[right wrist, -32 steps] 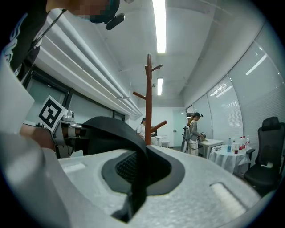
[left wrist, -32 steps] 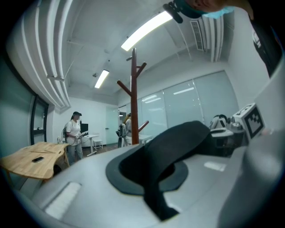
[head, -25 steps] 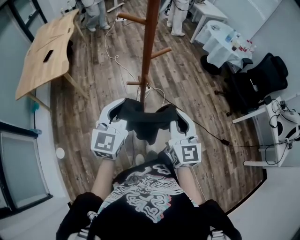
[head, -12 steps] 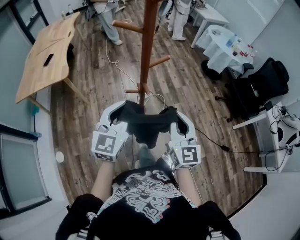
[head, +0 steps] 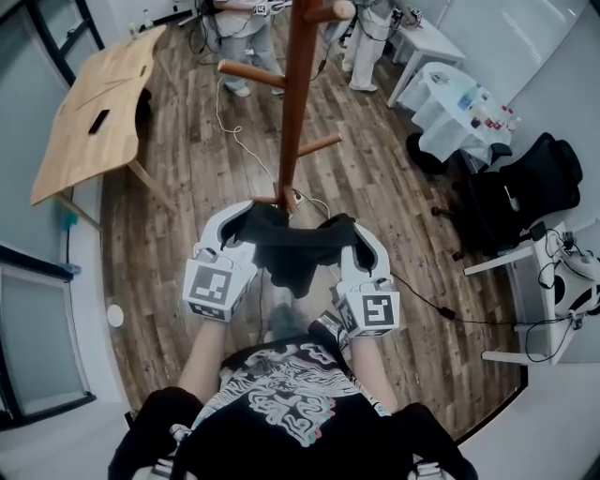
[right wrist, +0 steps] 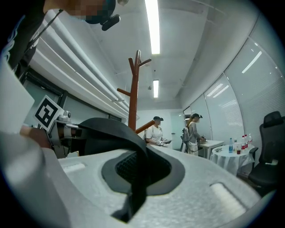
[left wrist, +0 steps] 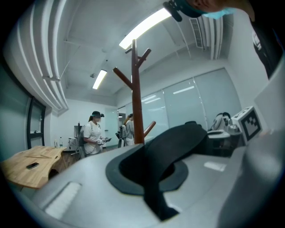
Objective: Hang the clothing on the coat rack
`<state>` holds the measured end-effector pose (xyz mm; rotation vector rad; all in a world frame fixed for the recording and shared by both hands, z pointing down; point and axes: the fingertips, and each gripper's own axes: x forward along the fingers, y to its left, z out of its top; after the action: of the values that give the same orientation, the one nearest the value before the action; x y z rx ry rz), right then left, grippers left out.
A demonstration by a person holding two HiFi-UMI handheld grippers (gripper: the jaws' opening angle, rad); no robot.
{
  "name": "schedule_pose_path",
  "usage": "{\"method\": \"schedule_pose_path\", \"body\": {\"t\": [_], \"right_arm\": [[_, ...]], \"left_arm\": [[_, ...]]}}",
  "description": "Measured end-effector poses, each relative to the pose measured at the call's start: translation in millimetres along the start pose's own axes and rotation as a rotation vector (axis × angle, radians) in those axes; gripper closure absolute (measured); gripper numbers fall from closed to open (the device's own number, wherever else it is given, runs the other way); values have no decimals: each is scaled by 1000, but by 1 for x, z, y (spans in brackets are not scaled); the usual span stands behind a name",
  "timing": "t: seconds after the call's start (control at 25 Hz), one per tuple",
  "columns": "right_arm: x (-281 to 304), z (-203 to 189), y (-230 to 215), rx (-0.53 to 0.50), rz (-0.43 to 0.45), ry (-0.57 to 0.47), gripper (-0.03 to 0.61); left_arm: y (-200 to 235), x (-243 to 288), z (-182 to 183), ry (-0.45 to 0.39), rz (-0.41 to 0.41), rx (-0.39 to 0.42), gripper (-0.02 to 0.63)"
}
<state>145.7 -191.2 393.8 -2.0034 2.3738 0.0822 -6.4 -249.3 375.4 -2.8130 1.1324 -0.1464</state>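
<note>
A dark garment (head: 295,251) hangs stretched between my two grippers, sagging in the middle. My left gripper (head: 251,217) is shut on its left edge, and the cloth (left wrist: 171,142) runs out of the closed jaws in the left gripper view. My right gripper (head: 339,229) is shut on the right edge, with black fabric (right wrist: 111,129) pinched there. The brown wooden coat rack (head: 298,89) stands just beyond the garment, its post (left wrist: 136,95) rising ahead with angled pegs (head: 251,74). The same rack (right wrist: 132,91) shows in the right gripper view.
A wooden table (head: 94,103) stands at the far left. A white round table (head: 455,98) with bottles and a black office chair (head: 525,183) are at the right. Cables (head: 422,295) run across the plank floor. Two people (head: 248,23) stand beyond the rack.
The rack has come closer: its base now sits right behind the garment and its pegs have shifted down the view. Both grippers still hold the garment the same way.
</note>
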Motion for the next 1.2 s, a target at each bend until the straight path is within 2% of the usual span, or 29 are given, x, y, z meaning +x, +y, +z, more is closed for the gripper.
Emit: {"method": "schedule_pose_path", "body": {"t": [0.36, 0.52, 0.72, 0.88, 1.2], "right_arm": [[44, -12, -13, 23, 10, 47, 568], [62, -11, -16, 5, 41, 15, 568], [80, -10, -22, 13, 3, 43, 568], [92, -11, -21, 0, 37, 7, 568], [112, -22, -24, 2, 36, 25, 568]], "left_arm": [[31, 28, -6, 27, 39, -22, 612], [39, 39, -8, 25, 38, -14, 612], [53, 47, -9, 24, 56, -29, 612], [60, 51, -14, 30, 54, -30, 611], [74, 65, -22, 42, 54, -35, 612]]}}
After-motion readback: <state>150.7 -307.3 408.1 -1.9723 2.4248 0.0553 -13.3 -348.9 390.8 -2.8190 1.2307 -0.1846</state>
